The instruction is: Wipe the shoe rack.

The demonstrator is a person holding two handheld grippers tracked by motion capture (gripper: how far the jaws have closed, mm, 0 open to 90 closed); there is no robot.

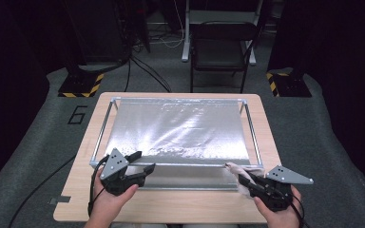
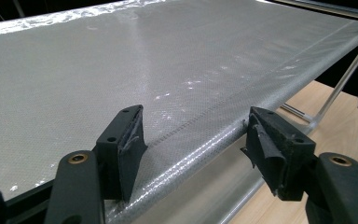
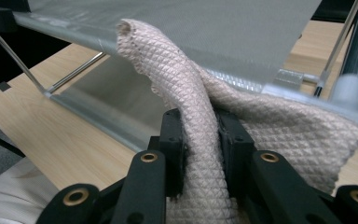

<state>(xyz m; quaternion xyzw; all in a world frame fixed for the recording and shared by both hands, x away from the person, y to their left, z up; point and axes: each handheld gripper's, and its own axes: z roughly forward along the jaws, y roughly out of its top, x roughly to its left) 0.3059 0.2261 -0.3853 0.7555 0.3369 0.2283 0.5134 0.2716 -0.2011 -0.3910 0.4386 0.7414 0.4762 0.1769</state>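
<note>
A silvery mesh screen (image 1: pixel 180 128) is stretched over a thin metal frame (image 1: pixel 102 128) on the wooden table (image 1: pixel 171 204). My left gripper (image 1: pixel 145 160) hovers at the frame's front left edge, open, its jaws on either side of the screen's front hem (image 2: pixel 200 126) without pressing it. My right gripper (image 1: pixel 241 179) is at the front right corner, shut on a pinkish-beige waffle-textured cloth (image 1: pixel 240 168). In the right gripper view the cloth (image 3: pixel 168 60) bunches up between the pads (image 3: pixel 175 140) and drapes against the frame's corner (image 3: pixel 349 88) and screen (image 3: pixel 191 18).
A black folding chair (image 1: pixel 221 47) stands beyond the table. Two stand bases with yellow-black stripes (image 1: pixel 81 85) (image 1: pixel 285 83) sit on the grey floor at either side. Bare table wood (image 2: pixel 345 126) lies under and in front of the frame.
</note>
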